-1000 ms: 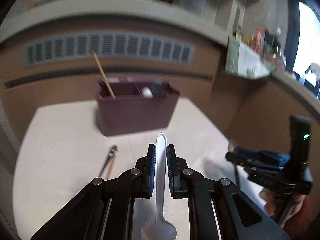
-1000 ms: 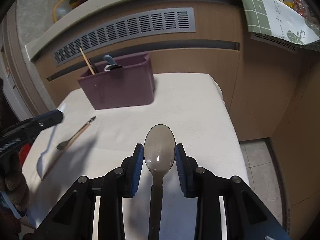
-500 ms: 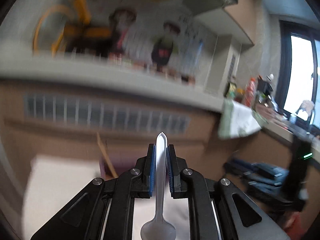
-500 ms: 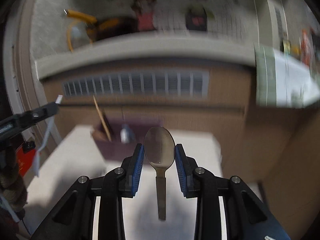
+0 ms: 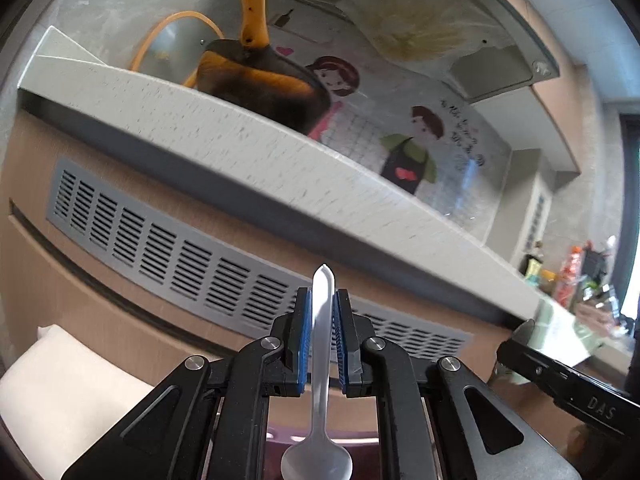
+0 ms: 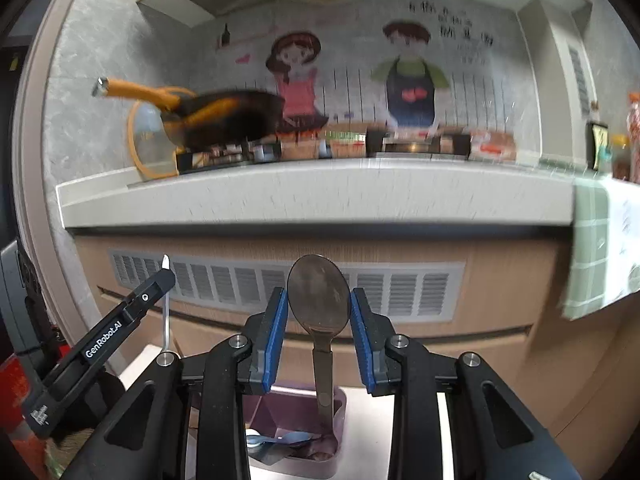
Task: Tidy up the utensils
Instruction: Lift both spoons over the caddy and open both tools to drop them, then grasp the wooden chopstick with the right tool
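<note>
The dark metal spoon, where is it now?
In the right wrist view, the dark metal spoon is held bowl-up in the right gripper, above the purple organizer.

Glossy white plastic spoon [image 5: 322, 344]; dark shiny metal spoon [image 6: 319, 296]; matt purple plastic caddy [image 6: 298, 436].

the left gripper [image 5: 321, 338] points about level, rolled a little, its blue pads nearly together, clamped. the right gripper [image 6: 319, 322] tips slightly downward, its jaws standing wide. the two sit side by side, close together.
</note>
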Tool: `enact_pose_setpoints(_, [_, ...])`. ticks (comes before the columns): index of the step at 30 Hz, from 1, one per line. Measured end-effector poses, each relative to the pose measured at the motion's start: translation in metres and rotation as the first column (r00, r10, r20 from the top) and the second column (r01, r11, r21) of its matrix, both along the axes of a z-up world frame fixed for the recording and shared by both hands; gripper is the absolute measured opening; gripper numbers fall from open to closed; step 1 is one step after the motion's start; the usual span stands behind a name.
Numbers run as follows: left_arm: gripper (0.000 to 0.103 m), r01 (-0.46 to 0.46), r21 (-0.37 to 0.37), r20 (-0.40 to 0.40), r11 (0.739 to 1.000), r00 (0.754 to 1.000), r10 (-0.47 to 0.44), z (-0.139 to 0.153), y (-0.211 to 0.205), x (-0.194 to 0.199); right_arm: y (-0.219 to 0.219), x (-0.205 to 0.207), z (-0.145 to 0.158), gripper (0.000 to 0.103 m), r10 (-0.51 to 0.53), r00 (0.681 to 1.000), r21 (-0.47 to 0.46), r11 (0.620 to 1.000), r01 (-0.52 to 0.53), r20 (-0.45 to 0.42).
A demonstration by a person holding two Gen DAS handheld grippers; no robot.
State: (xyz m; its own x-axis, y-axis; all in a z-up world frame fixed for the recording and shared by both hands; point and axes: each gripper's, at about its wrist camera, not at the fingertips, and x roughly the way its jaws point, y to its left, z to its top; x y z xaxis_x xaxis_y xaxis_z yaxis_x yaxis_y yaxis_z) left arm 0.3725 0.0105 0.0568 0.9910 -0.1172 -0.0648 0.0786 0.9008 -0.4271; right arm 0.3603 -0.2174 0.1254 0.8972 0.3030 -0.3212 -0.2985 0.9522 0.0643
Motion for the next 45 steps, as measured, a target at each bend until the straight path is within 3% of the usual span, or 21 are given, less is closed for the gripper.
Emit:
enact_pose_setpoints(6, [0.012,0.006,-0.017,-0.025,1.0,1.0,-0.006,-0.022,-0.006,0.021,0.009,0.022,-0.025,0.028,0.016,0.999,-0.025,1.0,-0.017,-0.046])
enact_pose_setpoints(10, [0.015,0.102,0.011,-0.041,0.995,0.994,-0.102,-0.04,-0.012,0.019,0.013,0.024,-0.036,0.03,0.043,0.998,-0.032,0.999,-0.044,-0.052])
enact_pose_setpoints(11, [0.021,0.116,0.016,-0.053,0.993,0.992,-0.115,-0.043,-0.011,0.017,0.015,0.026,-0.042,0.03,0.065,0.995,-0.047,0.997,-0.069,-0.081])
enact_pose_setpoints(12, [0.035,0.132,0.017,-0.075,0.991,0.989,-0.13,-0.046,-0.009,0.015,0.016,0.029,-0.048,0.03,0.09,0.989,-0.061,0.993,-0.097,-0.119])
enact_pose_setpoints(14, [0.046,0.157,-0.004,-0.113,0.988,0.981,-0.156,-0.049,-0.001,0.008,0.018,0.037,-0.063,0.03,0.177,0.96,-0.033,0.982,-0.188,-0.216])
enact_pose_setpoints(15, [0.046,0.153,-0.022,-0.129,0.988,0.98,-0.154,-0.049,0.006,0.0,0.016,0.037,-0.068,0.03,0.203,0.948,-0.005,0.977,-0.211,-0.243])
enact_pose_setpoints(16, [0.046,0.144,-0.03,-0.139,0.989,0.979,-0.147,-0.047,0.011,-0.007,0.014,0.036,-0.072,0.03,0.217,0.941,0.018,0.975,-0.22,-0.26])
enact_pose_setpoints(18, [0.046,0.116,-0.049,-0.164,0.992,0.979,-0.123,-0.042,0.026,-0.028,0.008,0.023,-0.071,0.03,0.175,0.955,0.008,0.984,-0.178,-0.238])
enact_pose_setpoints(23, [0.047,0.012,0.017,-0.262,1.0,0.965,-0.007,-0.04,0.066,-0.08,0.009,-0.025,-0.062,0.031,0.011,0.989,-0.118,0.993,-0.028,-0.146])
enact_pose_setpoints(28, [0.047,-0.088,0.023,-0.384,0.996,0.919,0.09,-0.066,0.109,-0.137,0.029,-0.065,-0.071,0.032,0.022,0.984,-0.168,0.984,-0.053,-0.179])
enact_pose_setpoints(32, [0.047,-0.148,0.002,-0.447,0.989,0.885,0.133,-0.088,0.139,-0.186,0.06,-0.094,-0.111,0.032,0.11,0.925,-0.102,0.982,-0.157,-0.363])
enact_pose_setpoints(34, [0.047,-0.165,0.016,-0.464,0.986,0.872,0.153,-0.095,0.148,-0.201,0.083,-0.105,-0.136,0.032,0.163,0.879,-0.077,0.972,-0.22,-0.449])
enact_pose_setpoints(36, [0.047,-0.172,0.05,-0.486,0.984,0.856,0.174,-0.103,0.157,-0.214,0.115,-0.112,-0.165,0.031,0.181,0.82,-0.109,0.953,-0.283,-0.544])
enact_pose_setpoints(40, [0.047,-0.18,0.12,-0.49,0.976,0.845,0.216,-0.111,0.164,-0.229,0.148,-0.106,-0.189,0.031,0.185,0.759,-0.056,0.958,-0.281,-0.625])
enact_pose_setpoints(43, [0.047,-0.174,0.112,-0.501,0.978,0.84,0.207,-0.119,0.171,-0.235,0.161,-0.094,-0.195,0.031,0.152,0.737,-0.062,0.965,-0.254,-0.658])
enact_pose_setpoints(45, [0.047,-0.16,0.083,-0.519,0.984,0.836,0.179,-0.123,0.173,-0.233,0.167,-0.091,-0.197,0.031,0.123,0.75,-0.088,0.968,-0.236,-0.65])
